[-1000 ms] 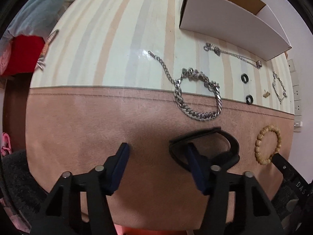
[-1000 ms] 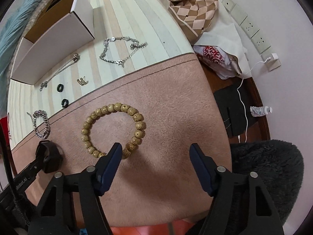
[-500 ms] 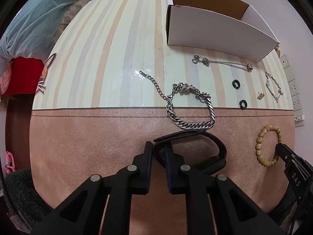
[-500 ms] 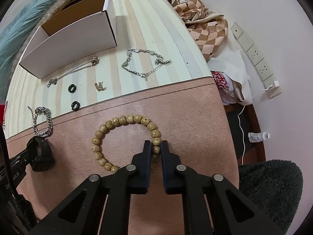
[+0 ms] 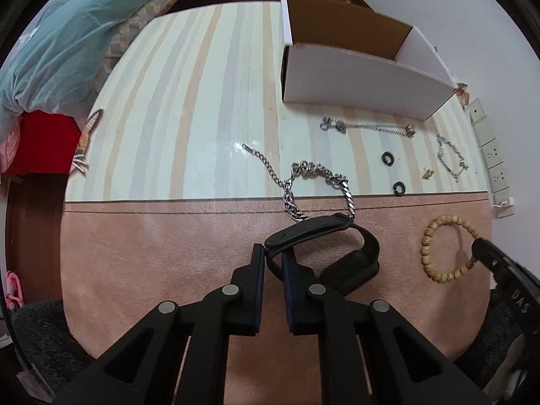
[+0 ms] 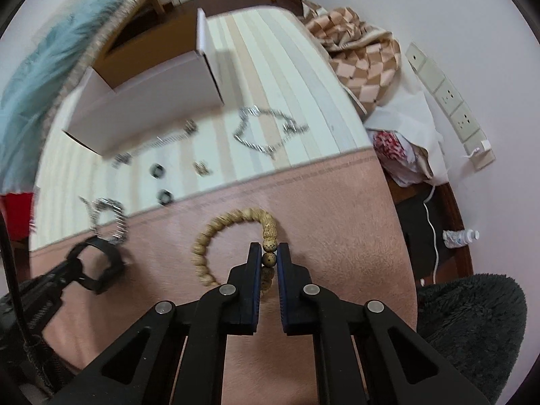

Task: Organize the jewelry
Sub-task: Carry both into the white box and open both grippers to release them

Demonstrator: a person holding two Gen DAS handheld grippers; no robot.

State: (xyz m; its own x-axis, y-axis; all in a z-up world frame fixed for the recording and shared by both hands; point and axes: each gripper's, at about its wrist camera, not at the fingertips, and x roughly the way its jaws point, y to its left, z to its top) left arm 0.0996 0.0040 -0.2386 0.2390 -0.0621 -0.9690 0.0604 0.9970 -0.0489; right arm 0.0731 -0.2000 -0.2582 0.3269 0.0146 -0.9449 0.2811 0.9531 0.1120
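Observation:
My left gripper (image 5: 272, 256) is shut on a black strap bracelet (image 5: 341, 253) and holds it a little above the pink mat (image 5: 152, 253). My right gripper (image 6: 269, 257) is shut on a wooden bead bracelet (image 6: 233, 222), lifted off the mat; the bracelet also shows at the right of the left wrist view (image 5: 438, 246). A white cardboard box (image 5: 364, 77) with an open top stands at the back of the striped table (image 5: 189, 101). A heavy silver chain (image 5: 314, 185), thin silver chains (image 5: 368, 126), two black rings (image 5: 388, 158) and a small gold piece (image 5: 428, 173) lie in front of it.
A teal blanket (image 5: 60, 40) and a red thing (image 5: 40, 141) lie left of the table. A checked cloth (image 6: 357, 54), a white bag (image 6: 405, 141), wall sockets (image 6: 449, 101) and a small bottle (image 6: 459, 236) are on the right. A dark furry seat (image 6: 472, 330) is near.
Both grippers went from open to shut, the left on the black strap, the right on the bead bracelet. Both have since lifted their bracelets and drawn back from the table.

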